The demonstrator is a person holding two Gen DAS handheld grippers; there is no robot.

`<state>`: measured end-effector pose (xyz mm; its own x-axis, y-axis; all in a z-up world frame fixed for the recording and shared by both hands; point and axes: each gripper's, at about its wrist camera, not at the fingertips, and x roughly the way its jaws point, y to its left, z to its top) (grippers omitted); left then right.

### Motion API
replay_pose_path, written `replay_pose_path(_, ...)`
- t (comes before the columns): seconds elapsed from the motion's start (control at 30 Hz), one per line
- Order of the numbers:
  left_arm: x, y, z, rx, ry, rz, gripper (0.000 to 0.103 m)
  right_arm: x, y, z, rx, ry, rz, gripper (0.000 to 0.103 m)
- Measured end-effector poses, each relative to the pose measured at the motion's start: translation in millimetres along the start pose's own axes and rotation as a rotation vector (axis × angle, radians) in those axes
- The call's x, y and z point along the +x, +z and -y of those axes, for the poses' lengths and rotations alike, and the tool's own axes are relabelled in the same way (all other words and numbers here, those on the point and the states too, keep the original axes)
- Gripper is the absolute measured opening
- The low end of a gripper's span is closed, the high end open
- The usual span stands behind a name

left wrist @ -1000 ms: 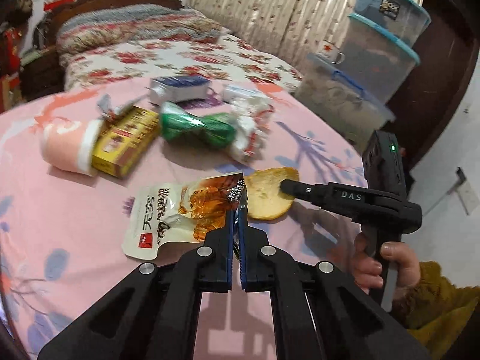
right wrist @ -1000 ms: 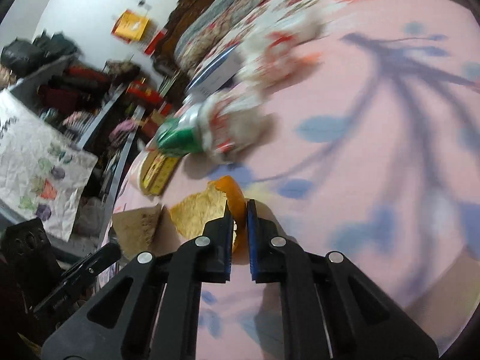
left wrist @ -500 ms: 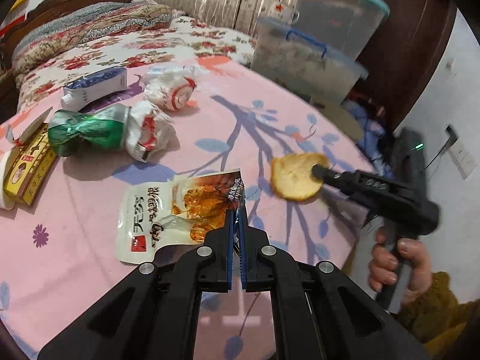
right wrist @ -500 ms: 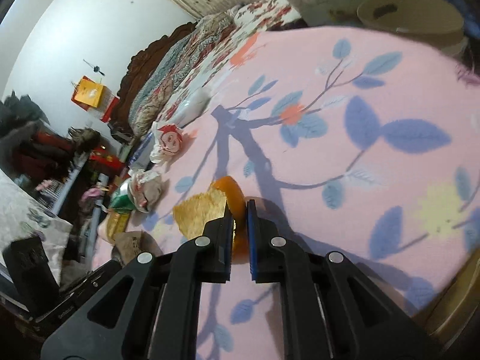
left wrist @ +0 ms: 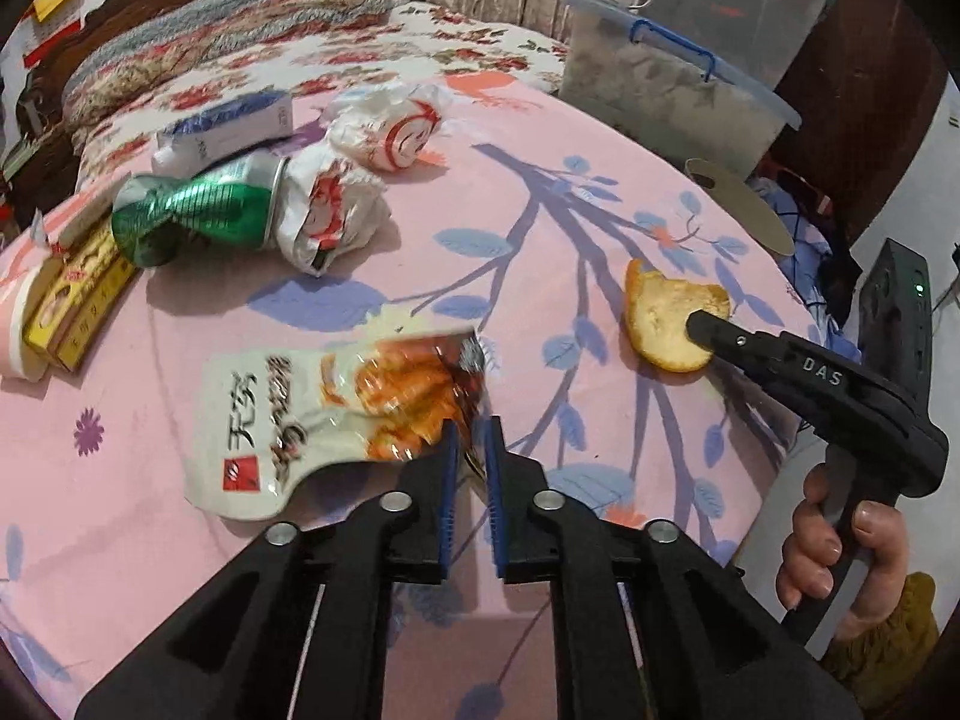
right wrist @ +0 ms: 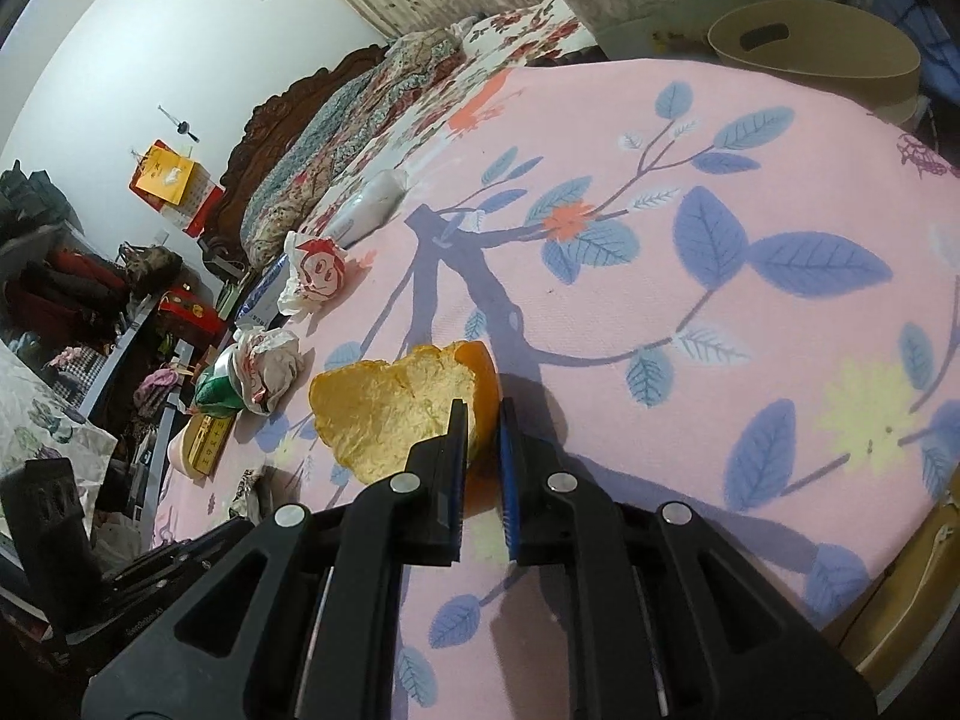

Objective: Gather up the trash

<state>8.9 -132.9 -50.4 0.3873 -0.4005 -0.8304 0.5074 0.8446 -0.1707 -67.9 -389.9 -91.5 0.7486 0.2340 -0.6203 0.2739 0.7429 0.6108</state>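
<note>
Over the pink floral counter I am carrying an orange peel pinched in the right gripper, while the left gripper, fingers just easing apart, is loosening on the snack packet; a crushed green can, wrappers and boxes are waiting uncollected.
</note>
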Motion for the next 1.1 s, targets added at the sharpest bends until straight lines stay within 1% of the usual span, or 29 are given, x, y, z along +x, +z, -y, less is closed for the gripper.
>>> replay_pose_path(0.1,-1,-2,-1,-0.008,-0.001,0.0,0.012,1,0,-2,0.001,-0.005,0.004,0.013)
replay_pose_path(0.17,1,-4,-4,-0.019,0.003,-0.011,0.03,0,-1,-4,0.002,-0.01,0.005,0.013)
replay_pose_path(0.2,3,-5,-7,-0.032,0.005,-0.019,0.031,0,-1,-5,0.003,-0.011,0.005,0.013)
replay_pose_path(0.4,2,-8,-14,-0.054,-0.006,-0.015,0.032,1,0,-9,0.017,-0.007,0.002,0.014)
replay_pose_path(0.53,2,-8,-12,-0.046,-0.016,-0.012,0.037,1,0,-12,0.016,-0.003,0.009,0.015)
replay_pose_path(0.6,2,-9,-12,-0.046,-0.027,-0.01,0.039,2,0,-13,0.016,0.002,0.008,0.025)
replay_pose_path(0.63,2,-9,-12,-0.048,-0.031,-0.008,0.04,1,0,-14,0.015,0.01,0.012,0.035)
replay_pose_path(0.67,2,-9,-13,-0.051,-0.037,-0.007,0.041,0,0,-16,0.009,0.015,0.024,0.048)
replay_pose_path(0.7,2,-9,-15,-0.059,-0.05,-0.005,0.041,-2,0,-19,-0.002,0.015,0.038,0.056)
replay_pose_path(0.73,1,-9,-16,-0.065,-0.06,-0.004,0.041,-5,-1,-22,-0.014,0.006,0.053,0.07)
replay_pose_path(0.77,1,-10,-18,-0.074,-0.07,-0.002,0.041,-7,-2,-25,-0.031,-0.011,0.071,0.072)
replay_pose_path(0.83,0,-10,-21,-0.087,-0.085,0.0,0.041,-7,-2,-28,-0.048,-0.019,0.073,0.072)
replay_pose_path(1.0,-1,-10,-24,-0.104,-0.107,0.002,0.043,-5,-1,-24,-0.032,-0.026,0.071,0.071)
replay_pose_path(1.07,-1,-8,-23,-0.101,-0.091,0.004,0.053,-5,-1,-24,-0.034,-0.029,0.072,0.071)
replay_pose_path(1.1,-1,-7,-23,-0.099,-0.079,0.007,0.054,-5,-1,-24,-0.037,-0.031,0.072,0.071)
